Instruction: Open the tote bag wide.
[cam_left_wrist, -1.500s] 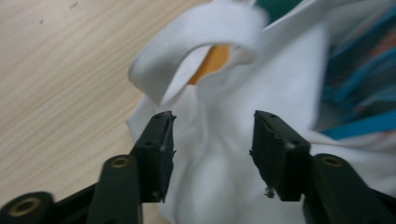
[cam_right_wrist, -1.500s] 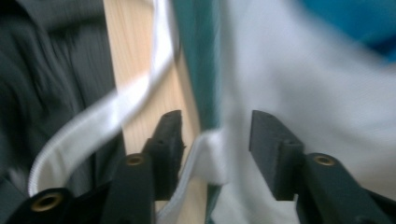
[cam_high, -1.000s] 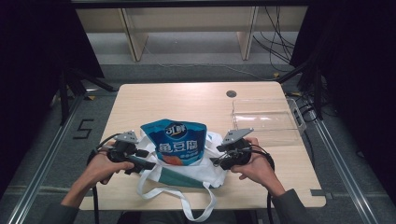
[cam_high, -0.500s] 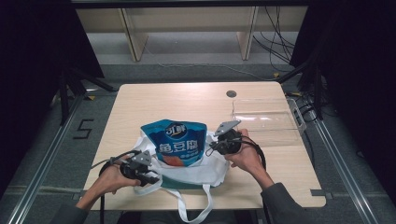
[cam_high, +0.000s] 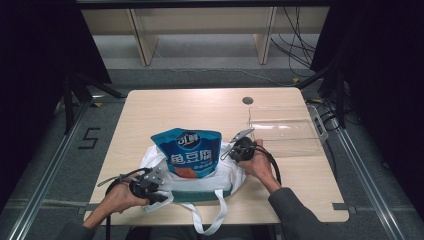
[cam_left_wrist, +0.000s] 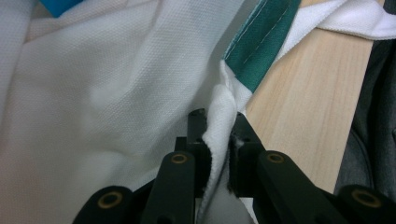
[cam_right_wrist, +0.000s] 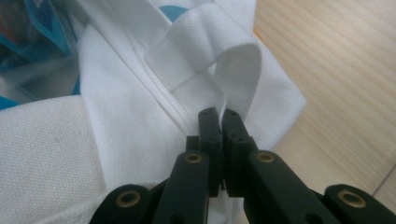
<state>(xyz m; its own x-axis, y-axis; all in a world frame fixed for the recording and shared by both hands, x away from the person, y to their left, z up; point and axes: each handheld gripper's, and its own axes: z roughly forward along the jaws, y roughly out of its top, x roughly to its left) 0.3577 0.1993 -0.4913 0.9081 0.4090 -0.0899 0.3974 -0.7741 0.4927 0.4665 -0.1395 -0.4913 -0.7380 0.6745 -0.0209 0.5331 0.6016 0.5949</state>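
Left gripper: your jaws have just been closing and now pinch a fold of the white woven-fabric tote bag at its near-left edge, beside the dark green trim band; cloth is clearly squeezed between the pads. Right gripper: jaws likewise just closed, nearly flat together, biting the bag's rim hem at the root of the white fabric handle loop.

Change since a second ago: both of your hands were poised at the bag's sides with jaws spread; the left has dropped to the near-left corner, the right has gone in to the far-right rim. You now hold the mouth at two opposite points, so my reading is that you can spread or lift the opening around its contents.

Position: bag lies flat on the near middle of the pale wooden table. The blue printed snack pouch sticks out of the mouth, top pointing away from you; its long axis runs near-to-far. Clear plastic tray sits well apart, to the far right.
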